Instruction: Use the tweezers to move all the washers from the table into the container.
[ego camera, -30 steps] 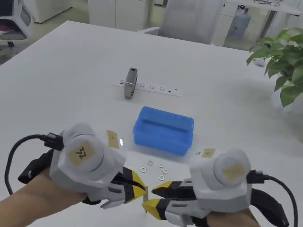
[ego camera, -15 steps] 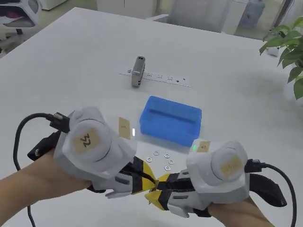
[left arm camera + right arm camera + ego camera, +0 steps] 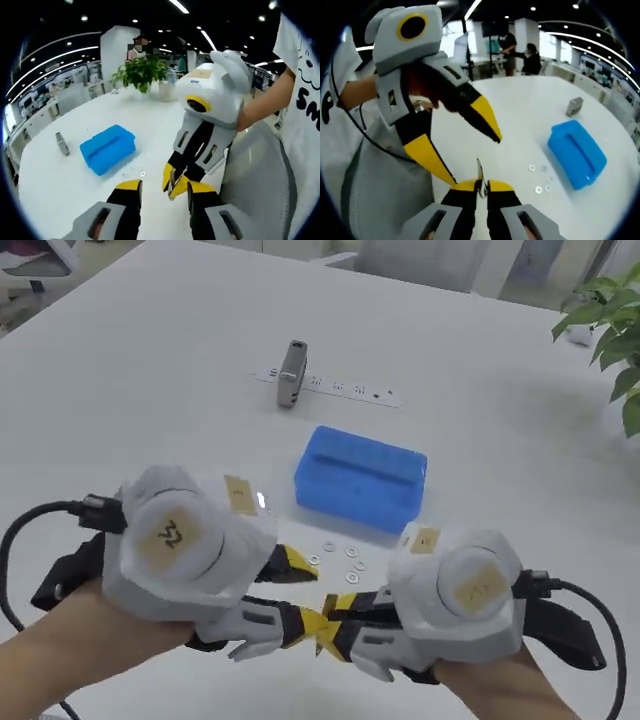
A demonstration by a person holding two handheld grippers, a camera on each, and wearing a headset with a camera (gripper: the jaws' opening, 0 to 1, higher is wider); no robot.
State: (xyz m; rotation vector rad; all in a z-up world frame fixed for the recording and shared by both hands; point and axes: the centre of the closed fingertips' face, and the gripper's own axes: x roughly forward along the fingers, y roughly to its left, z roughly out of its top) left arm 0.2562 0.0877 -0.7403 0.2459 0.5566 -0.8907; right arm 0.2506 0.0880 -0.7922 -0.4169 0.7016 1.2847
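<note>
Several small metal washers (image 3: 340, 558) lie on the white table (image 3: 150, 360), just in front of the blue container (image 3: 362, 480). The container (image 3: 577, 152) and washers (image 3: 540, 177) sit to the right in the right gripper view. My right gripper (image 3: 328, 628) is shut on thin metal tweezers (image 3: 479, 175), which point up from its yellow tips. My left gripper (image 3: 300, 592) is open, and its jaws straddle the right gripper's tips and the tweezers (image 3: 172, 181). Both grippers hover close to me, short of the washers (image 3: 135, 172).
A white power strip (image 3: 340, 390) with a grey adapter (image 3: 292, 373) lies beyond the container. A potted plant (image 3: 610, 330) stands at the right edge. A grey chair (image 3: 260, 185) is beside me. People stand far off in the room.
The two grippers have come together until their tips meet. My left gripper's jaws have spread apart around the right gripper's tips. The right gripper stays shut on the tweezers.
</note>
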